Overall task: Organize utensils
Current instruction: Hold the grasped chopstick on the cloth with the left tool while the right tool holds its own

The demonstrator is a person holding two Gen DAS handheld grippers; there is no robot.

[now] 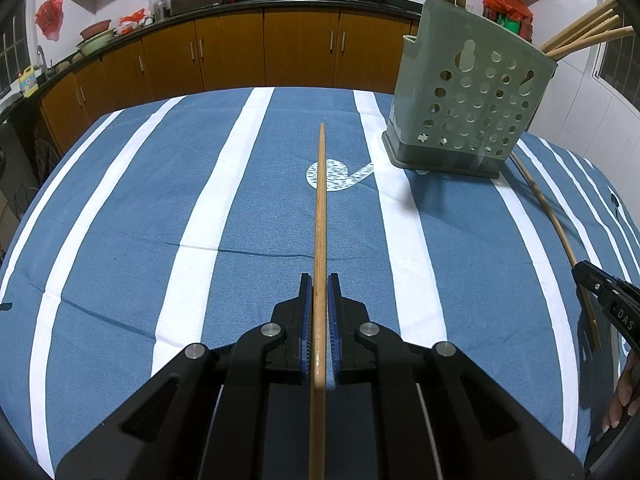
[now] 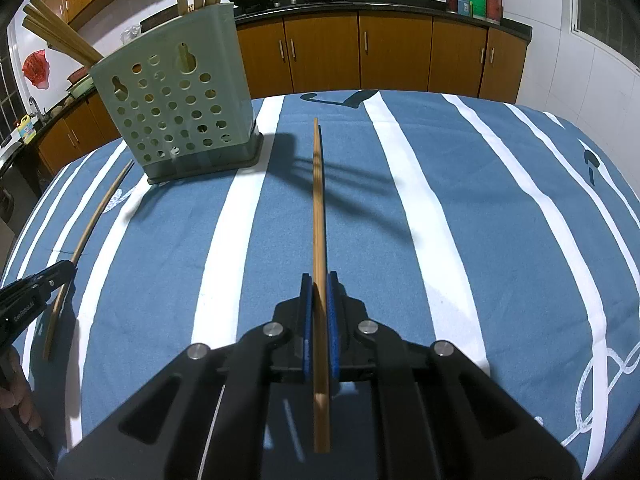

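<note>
**Both tongs pinch a chopstick each**

Here the left gripper point(image 1: 319, 280) is closed tight on a chopstick point(image 1: 320, 208) that runs straight out ahead over the striped cloth point(image 1: 132, 216). The right gripper point(image 2: 318, 280) likewise clamps its own chopstick point(image 2: 317, 200). Between the two grippers, further back on the cloth, stands the green holder point(image 1: 468, 100), with more sticks point(image 1: 584, 34) leaning in it. Cabinets point(image 1: 260, 48) line the far wall.

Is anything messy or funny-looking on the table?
Nothing is spilled or broken. Each gripper holds one chopstick: the left gripper grips one chopstick, the right gripper another. More chopsticks stand in the green holder, leaning in different directions. The tablecloth has a slight crease.
</note>
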